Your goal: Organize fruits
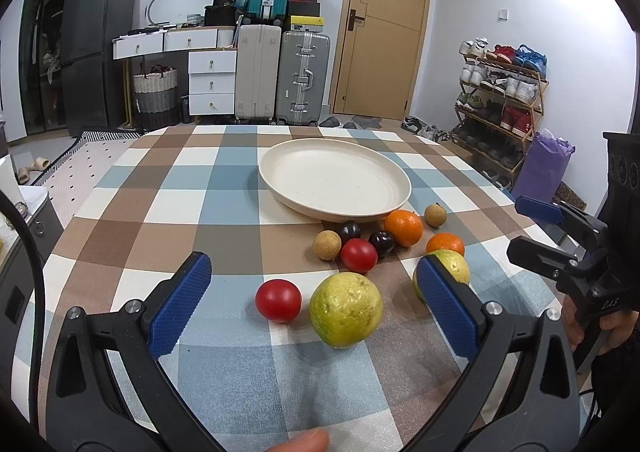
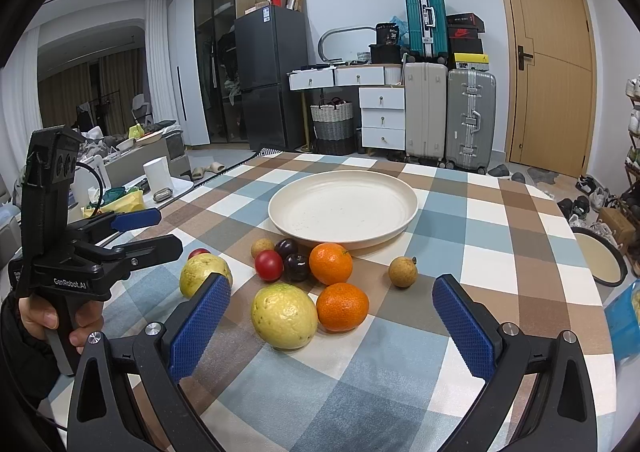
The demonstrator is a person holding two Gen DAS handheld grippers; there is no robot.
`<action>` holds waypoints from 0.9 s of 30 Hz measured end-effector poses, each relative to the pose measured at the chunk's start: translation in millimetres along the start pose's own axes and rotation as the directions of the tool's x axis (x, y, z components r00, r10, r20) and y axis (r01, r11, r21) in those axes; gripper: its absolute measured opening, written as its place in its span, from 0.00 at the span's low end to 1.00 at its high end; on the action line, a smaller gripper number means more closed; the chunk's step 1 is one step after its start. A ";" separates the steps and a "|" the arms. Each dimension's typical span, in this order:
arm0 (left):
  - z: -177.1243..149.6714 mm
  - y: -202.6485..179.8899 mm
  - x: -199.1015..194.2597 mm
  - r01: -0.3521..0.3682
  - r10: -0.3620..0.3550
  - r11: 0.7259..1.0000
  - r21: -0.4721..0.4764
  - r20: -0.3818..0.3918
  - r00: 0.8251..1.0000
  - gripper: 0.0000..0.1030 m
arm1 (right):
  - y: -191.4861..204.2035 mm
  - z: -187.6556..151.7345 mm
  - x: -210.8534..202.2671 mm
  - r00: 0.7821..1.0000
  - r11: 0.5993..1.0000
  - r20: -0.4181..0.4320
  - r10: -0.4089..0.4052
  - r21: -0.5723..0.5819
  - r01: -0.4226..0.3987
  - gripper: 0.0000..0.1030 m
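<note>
Altogether: two guavas (image 2: 284, 315), two oranges (image 2: 331, 263), one plate (image 2: 343, 208).

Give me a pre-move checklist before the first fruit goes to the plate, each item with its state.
1. Left gripper open, nothing held: ok.
2. Right gripper open, nothing held: ok.
3. Round cream plate has no fruit in it, room to receive: ok.
4. Yellow-green guava nearest the left gripper lies between its blue finger pads, not yet gripped: ok.
5. Red tomato sits close beside that guava; whether they touch: cannot tell.
6. Second yellow-green guava is crowded by an orange mandarin beside it: not ok.
</note>
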State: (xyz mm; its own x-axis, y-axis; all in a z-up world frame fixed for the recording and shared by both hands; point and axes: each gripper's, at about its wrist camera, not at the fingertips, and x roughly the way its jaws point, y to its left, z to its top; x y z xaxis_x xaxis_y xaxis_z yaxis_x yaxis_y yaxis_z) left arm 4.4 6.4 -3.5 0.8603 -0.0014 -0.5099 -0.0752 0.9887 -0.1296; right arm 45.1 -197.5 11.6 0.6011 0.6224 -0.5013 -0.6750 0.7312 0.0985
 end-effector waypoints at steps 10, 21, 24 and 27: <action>0.0 0.5 0.5 0.000 0.000 1.000 0.000 -0.001 1.000 0.99 | 0.1 0.1 -0.6 1.000 1.000 -0.002 0.001 0.000 -0.001 1.00; -2.9 1.3 0.9 -0.003 0.003 1.000 -0.001 -0.002 1.000 0.99 | 0.0 1.0 -0.4 1.000 1.000 0.003 -0.001 0.002 0.001 1.00; -2.9 1.4 0.9 -0.003 0.003 1.000 0.000 -0.002 1.000 0.99 | 0.7 -0.1 -0.4 1.000 1.000 0.002 -0.001 0.001 0.001 1.00; -2.8 1.4 1.0 -0.003 0.003 1.000 -0.001 -0.003 1.000 0.99 | -0.3 -0.3 -1.9 1.000 1.000 0.001 -0.001 0.000 0.001 1.00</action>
State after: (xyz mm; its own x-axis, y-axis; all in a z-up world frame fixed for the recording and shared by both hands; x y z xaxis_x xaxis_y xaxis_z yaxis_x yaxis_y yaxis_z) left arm 3.7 7.4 -6.5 0.8587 0.0011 -0.5125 -0.0783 0.9885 -0.1291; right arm 44.1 -198.9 12.2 0.6022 0.6217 -0.5008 -0.6741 0.7321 0.0982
